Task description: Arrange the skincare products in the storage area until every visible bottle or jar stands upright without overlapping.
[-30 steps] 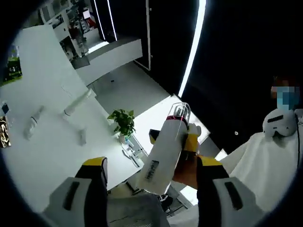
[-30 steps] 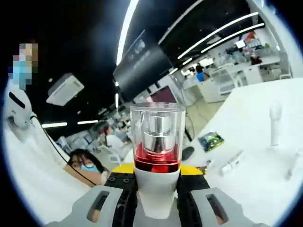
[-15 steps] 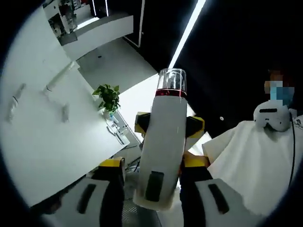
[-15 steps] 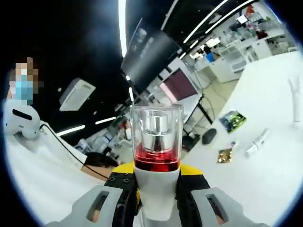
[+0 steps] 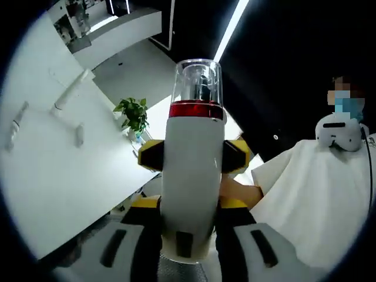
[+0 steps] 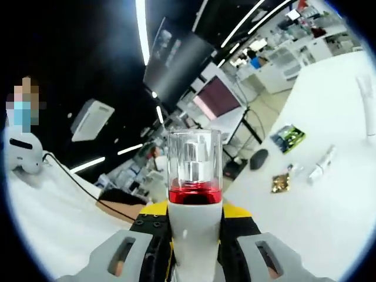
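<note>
White desk (image 5: pixel 53 176) below, dark ceiling above. One white bottle (image 5: pixel 192 176) with a red band and clear cap is held aloft, well clear of the desk. Right gripper (image 6: pixel 194 235) fingers are clamped on its body; left gripper (image 5: pixel 188 249) fingers flank its base, seemingly closed on it. Step: carrying. Next: lower it upright among the three tubes (image 5: pixel 70 94) lying flat.

White pump bottle (image 5: pixel 192 176) with red collar and clear cap, held between both grippers' jaws, cap pointing away from each. Three white tubes (image 5: pixel 70 97) lie flat on the worktop (image 5: pixel 53 176), far beyond the left gripper (image 5: pixel 188 232).
</note>
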The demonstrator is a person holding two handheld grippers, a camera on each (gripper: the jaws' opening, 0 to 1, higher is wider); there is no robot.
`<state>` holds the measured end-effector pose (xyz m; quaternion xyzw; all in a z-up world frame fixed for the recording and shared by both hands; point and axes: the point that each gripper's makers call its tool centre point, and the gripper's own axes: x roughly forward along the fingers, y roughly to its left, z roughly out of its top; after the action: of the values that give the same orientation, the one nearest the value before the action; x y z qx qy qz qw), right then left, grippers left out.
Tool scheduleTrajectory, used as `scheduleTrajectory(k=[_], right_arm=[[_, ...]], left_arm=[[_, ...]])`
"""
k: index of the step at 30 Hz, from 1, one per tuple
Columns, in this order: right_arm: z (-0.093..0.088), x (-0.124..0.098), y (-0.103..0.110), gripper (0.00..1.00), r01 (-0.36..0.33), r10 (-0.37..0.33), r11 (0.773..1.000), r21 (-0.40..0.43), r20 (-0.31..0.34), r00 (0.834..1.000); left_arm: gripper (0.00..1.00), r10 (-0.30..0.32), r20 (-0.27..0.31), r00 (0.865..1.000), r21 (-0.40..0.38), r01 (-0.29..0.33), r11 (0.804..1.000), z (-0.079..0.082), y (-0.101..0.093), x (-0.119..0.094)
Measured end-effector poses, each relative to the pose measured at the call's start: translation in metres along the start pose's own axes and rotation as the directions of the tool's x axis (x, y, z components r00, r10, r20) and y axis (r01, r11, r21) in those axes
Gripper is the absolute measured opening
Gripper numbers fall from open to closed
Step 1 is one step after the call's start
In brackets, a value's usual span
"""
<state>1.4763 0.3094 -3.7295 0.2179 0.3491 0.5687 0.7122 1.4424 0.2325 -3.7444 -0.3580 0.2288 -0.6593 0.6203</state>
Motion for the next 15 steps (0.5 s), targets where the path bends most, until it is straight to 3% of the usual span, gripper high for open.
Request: scheduleTrajectory(k=[3,9,12,15], right_arm=[[0.0,0.001,0.001,0.26,-0.002,0.002,1.0,-0.003,0.009,1.0],[0.014,0.004,-0.002,0.27,-0.004,0.001,1.0,0.027,0.111,0.994],[0.014,0.008,-0.004,0.28,0.015,-0.015,1.0,0.0,0.116,0.993],[0.013,0.014,-0.014,0.32,0.093,-0.087,0.994,-0.05,0.106,0.99]], left_arm=[[0.28,0.008,-0.006,1.0,0.012,-0.008,1.0,0.0,-0.002,-0.001],[0.27,0.035,0.047,0.998,0.007,-0.036,0.999,0.013,0.0,-0.009],[0.27,0.093,0.036,0.995,0.037,-0.094,0.995,0.012,0.009,-0.011],[0.27,0.179,0.028,0.983,0.027,-0.18,0.983,0.011,0.024,-0.016]])
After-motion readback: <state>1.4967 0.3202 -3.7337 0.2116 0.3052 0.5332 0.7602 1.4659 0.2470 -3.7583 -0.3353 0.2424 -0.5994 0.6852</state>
